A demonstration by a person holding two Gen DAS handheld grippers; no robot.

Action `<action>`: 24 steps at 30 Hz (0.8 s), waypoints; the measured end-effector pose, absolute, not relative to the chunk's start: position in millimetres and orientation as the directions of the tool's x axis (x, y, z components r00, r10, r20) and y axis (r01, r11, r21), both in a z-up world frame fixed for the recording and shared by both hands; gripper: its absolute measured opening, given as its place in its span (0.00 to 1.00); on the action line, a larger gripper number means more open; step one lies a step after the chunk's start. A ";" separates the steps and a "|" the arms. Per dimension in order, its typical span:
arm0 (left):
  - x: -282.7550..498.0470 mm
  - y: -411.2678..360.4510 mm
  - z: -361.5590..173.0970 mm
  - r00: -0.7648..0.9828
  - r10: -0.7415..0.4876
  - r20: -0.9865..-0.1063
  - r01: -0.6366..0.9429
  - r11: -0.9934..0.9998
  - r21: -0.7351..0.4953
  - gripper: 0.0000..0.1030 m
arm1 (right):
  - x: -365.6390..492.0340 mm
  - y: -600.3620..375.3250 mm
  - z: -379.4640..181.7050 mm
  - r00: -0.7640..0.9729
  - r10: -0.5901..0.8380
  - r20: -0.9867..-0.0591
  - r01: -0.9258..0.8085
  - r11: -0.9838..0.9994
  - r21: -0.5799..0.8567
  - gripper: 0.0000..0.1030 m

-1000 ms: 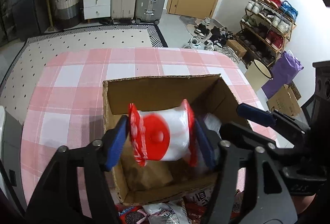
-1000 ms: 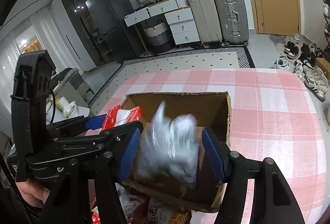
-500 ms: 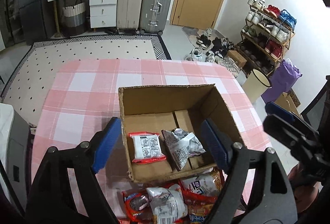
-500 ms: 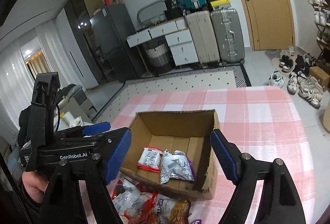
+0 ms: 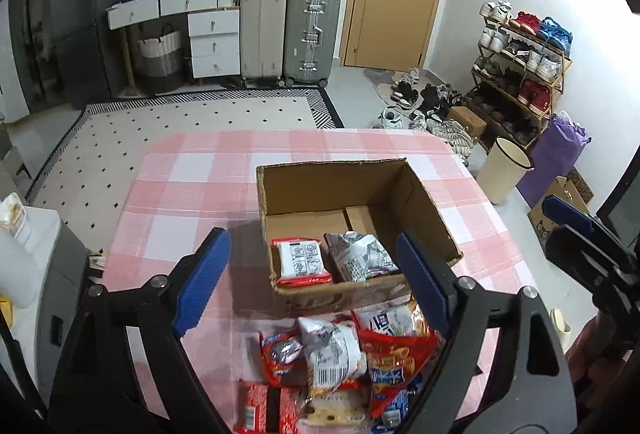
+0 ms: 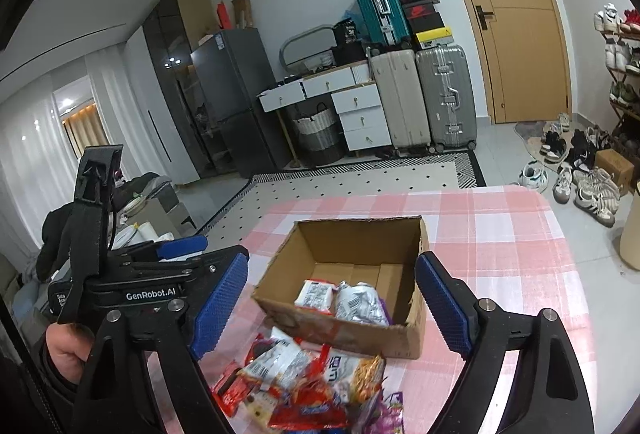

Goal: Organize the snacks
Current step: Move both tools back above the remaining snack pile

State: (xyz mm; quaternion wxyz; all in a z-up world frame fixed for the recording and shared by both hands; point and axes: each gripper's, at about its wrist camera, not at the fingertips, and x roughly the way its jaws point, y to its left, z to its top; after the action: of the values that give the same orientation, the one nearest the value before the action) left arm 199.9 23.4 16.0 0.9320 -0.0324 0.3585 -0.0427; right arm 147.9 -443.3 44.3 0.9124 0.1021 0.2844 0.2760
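Your left tool [image 5: 310,280] is spread wide with nothing between its blue pads; it hangs over the near side of the tabletop [image 5: 192,178], which wears a pink and white checked cloth. Your right tool [image 6: 330,300] is spread just as wide and also holds nothing. In the left wrist view, part of it shows at the right edge of the frame; in the right wrist view, the left tool shows at the left with your hand [image 6: 66,348] gripping its handle.

The cardboard box [image 5: 360,190] stands open near the middle of the tabletop, a little toward its right edge. Inside it, against the near wall, lie 2 snacks side by side and touching: a white packet with red ends [image 5: 301,261] on the left and a crinkled silver packet [image 5: 360,256] on the right. The rest of the box floor is bare cardboard.

The loose pile of snacks [image 5: 344,358] sits on the cloth just in front of the box, close to the near edge of the tabletop. It holds red, white and blue wrappers overlapping each other; you cannot count them reliably. In the right wrist view the same pile [image 6: 304,382] lies between that tool's 2 fingers, below the box [image 6: 360,234].
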 end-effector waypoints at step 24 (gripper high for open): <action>87.2 25.8 38.2 0.797 -0.093 -0.596 0.055 0.995 -0.082 0.99 | 62.7 -464.9 40.4 0.725 0.521 -0.451 -0.413 0.853 0.320 0.96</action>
State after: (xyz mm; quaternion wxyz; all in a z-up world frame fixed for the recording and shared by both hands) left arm 87.2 25.8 38.2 0.9475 -0.0303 0.3158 -0.0391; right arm 62.7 -464.9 40.4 0.9234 0.0991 0.2714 0.2528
